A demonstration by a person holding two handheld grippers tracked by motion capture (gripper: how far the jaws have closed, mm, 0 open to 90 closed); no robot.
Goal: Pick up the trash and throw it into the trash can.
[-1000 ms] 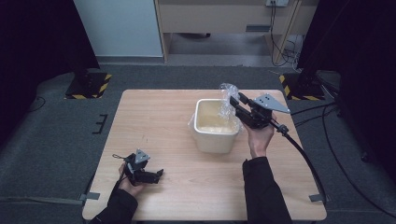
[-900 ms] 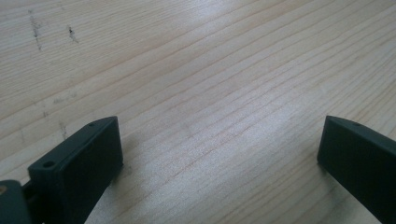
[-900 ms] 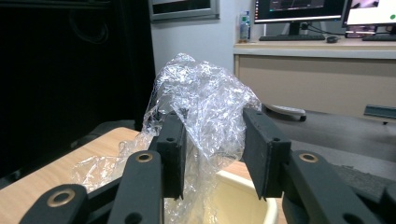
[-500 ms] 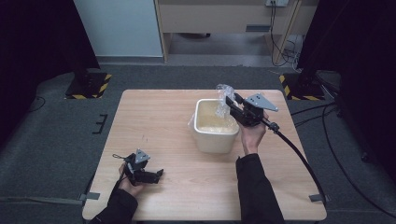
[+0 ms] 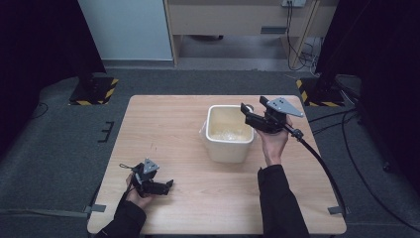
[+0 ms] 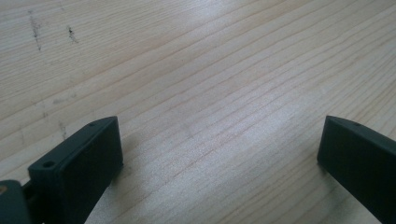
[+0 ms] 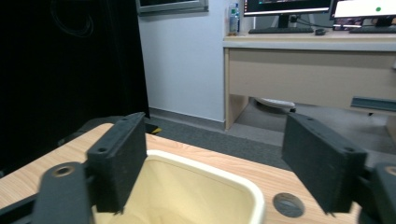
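Both grippers are opened: the right gripper, jaws just spread and empty, is held above the cream plastic bin, where clear crumpled plastic lies; the left gripper is rested at seven o'clock.

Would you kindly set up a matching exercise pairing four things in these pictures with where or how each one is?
Things:
1. cream bin
2. clear plastic bag
3. left gripper
4. right gripper

Places or states:
A. low at the table's near left corner, jaws wide apart over bare wood
B. lying crumpled inside the bin
C. standing on the table, right of centre
D. raised over the bin's right rim, nothing between its jaws

Pairs: 1-C, 2-B, 3-A, 4-D
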